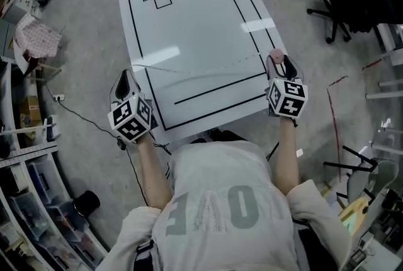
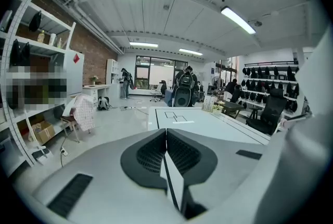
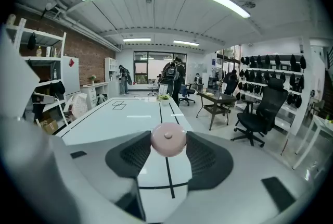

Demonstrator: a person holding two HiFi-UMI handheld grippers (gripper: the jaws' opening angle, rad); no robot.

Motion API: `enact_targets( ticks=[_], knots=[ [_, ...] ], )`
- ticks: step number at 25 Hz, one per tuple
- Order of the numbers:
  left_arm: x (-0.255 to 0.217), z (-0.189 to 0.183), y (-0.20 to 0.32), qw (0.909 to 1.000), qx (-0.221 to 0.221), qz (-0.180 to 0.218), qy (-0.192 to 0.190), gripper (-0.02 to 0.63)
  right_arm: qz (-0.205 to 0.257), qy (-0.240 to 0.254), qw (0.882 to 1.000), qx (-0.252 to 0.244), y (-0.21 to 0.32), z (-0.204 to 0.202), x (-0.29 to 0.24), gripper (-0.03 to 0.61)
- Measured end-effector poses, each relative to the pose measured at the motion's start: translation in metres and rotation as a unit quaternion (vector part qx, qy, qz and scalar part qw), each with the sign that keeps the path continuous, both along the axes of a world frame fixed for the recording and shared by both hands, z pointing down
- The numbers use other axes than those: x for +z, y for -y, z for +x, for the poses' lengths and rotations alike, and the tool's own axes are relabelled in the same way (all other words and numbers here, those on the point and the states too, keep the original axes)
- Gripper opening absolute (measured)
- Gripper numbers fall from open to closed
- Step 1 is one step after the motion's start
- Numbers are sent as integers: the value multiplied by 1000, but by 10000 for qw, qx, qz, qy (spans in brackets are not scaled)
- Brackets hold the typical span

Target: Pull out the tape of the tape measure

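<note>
The person's grey shirt (image 1: 220, 200) sits below the counter (image 1: 189, 24). Off the counter's near left edge, the left gripper (image 1: 126, 74) is pressed together on the tape (image 1: 195, 71). At its near right corner, the right gripper (image 1: 277, 62) pinches the pink tape measure (image 3: 168, 139), with the tape stretched above the counter between them.

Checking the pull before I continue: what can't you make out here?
- Tape end: the left gripper view shows the left gripper shut, with no tape visible between its jaws; the head view is too small to show a pinch.
- Tape: in the head view, a faint thin line; markings unreadable.
- Tape measure case: in the right gripper view, the right gripper clamps its sides; the outlet is hidden.
</note>
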State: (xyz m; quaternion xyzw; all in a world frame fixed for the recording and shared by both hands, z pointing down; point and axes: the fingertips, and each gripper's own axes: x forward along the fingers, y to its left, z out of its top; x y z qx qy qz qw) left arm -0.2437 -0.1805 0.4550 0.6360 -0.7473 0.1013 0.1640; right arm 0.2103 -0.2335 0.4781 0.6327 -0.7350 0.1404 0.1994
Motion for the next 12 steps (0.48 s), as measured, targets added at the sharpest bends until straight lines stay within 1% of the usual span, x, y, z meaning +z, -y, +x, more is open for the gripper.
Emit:
enact_targets(
  ticks=[2,6,7,10,12],
  knots=[
    [19,5,-4,9997,21,-223,-107,28,-135,30,9999,18,-2,1,12,225],
    [63,24,-14,9960,118,-669,-573,28,-509,154,9986,44,-8,0,45,225],
    [74,28,-16,9947,144,-799,-637,28,-622,198,9978,62,-10,-1,55,225],
    [99,37,-25,9908,221,-1153,-667,28,-940,209,9953,86,-20,-4,80,225],
    [109,40,-29,9890,249,-1306,-647,28,-1102,136,9938,63,-26,-6,92,225]
  ],
)
